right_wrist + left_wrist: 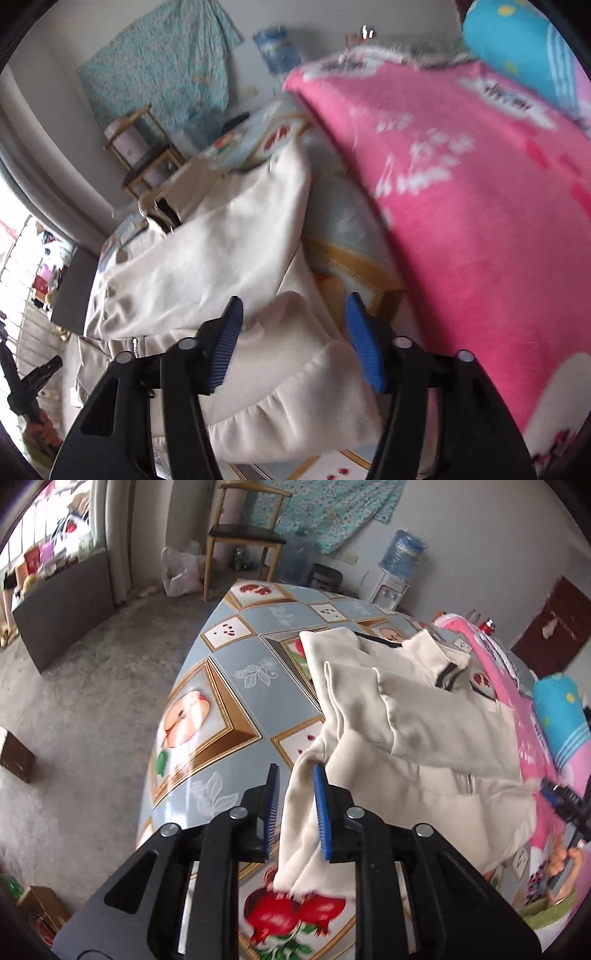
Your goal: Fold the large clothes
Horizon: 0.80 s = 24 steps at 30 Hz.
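A cream jacket (pixel 417 716) with dark trim lies partly folded on the table (pixel 229 664), sleeves laid over its body. My left gripper (pixel 295 775) is open, its blue pads either side of the jacket's near-left hem corner, which hangs loosely between them. In the right wrist view the same cream jacket (pixel 207 258) fills the lower middle. My right gripper (pixel 293 306) is open above the jacket's ribbed hem (pixel 295 398), not gripping it. The right gripper also shows at the left wrist view's right edge (pixel 561 801).
The table has a blue fruit-print cloth. A pink blanket (pixel 461 206) and blue pillow (pixel 561 709) lie along the table's right side. A wooden chair (pixel 243 535), a water dispenser (pixel 395 565) and a plastic bag (pixel 181 572) stand beyond the far end.
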### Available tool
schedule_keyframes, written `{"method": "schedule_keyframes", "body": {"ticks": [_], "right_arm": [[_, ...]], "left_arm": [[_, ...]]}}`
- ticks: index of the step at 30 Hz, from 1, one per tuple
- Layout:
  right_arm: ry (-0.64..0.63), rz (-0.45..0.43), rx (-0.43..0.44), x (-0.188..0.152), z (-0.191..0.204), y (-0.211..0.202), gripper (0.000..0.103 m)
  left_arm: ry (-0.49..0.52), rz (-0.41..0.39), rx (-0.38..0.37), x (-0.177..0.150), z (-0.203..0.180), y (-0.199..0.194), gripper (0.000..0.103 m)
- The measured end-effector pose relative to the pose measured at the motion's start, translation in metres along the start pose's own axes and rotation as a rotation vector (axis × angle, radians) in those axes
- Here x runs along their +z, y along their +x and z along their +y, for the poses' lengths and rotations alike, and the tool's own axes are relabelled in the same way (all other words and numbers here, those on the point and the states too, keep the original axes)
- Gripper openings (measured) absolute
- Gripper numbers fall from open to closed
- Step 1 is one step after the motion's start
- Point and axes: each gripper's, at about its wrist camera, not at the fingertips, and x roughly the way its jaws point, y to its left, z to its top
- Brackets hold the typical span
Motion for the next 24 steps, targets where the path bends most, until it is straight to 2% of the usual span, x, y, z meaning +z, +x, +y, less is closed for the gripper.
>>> {"method": "schedule_keyframes", "body": {"ticks": [4,7,10,13,16,20,22,24], "right_arm": [[-0.066,-0.029,0.044,-0.019,0.016,-0.028,0.057],[-0.161,-0.001,0.05,-0.038,0.04,-0.031,0.057],[-0.277,0.04,-0.015,-0.058,0.066,-0.014,0.057],[-0.349,0.095,-0.091,-0.079,0.079,0.014,0.057],[-0.369,0.166,-0.17,-0.092,0.077,0.04,0.063],[-0.345,0.141,-0.154,-0.092,0.079,0.027,0.064],[-0.351,0.114,-0.098,-0.091,0.086,0.014,0.065],[-0.356,0.101,-0.052,-0.093,0.092,0.007,0.07]], "left_arm": [[0.071,-0.003,-0.022,-0.018,-0.014,-0.017,0.03],[0.128,0.008,-0.05,-0.036,-0.032,-0.021,0.037],[0.177,0.05,-0.043,-0.052,-0.05,-0.007,0.038],[0.211,0.092,0.018,-0.061,-0.061,0.013,0.038],[0.239,0.123,0.094,-0.068,-0.064,0.031,0.038],[0.24,0.127,0.104,-0.07,-0.062,0.033,0.038],[0.24,0.128,0.103,-0.071,-0.061,0.032,0.038],[0.245,0.128,0.104,-0.071,-0.061,0.032,0.038]]}}
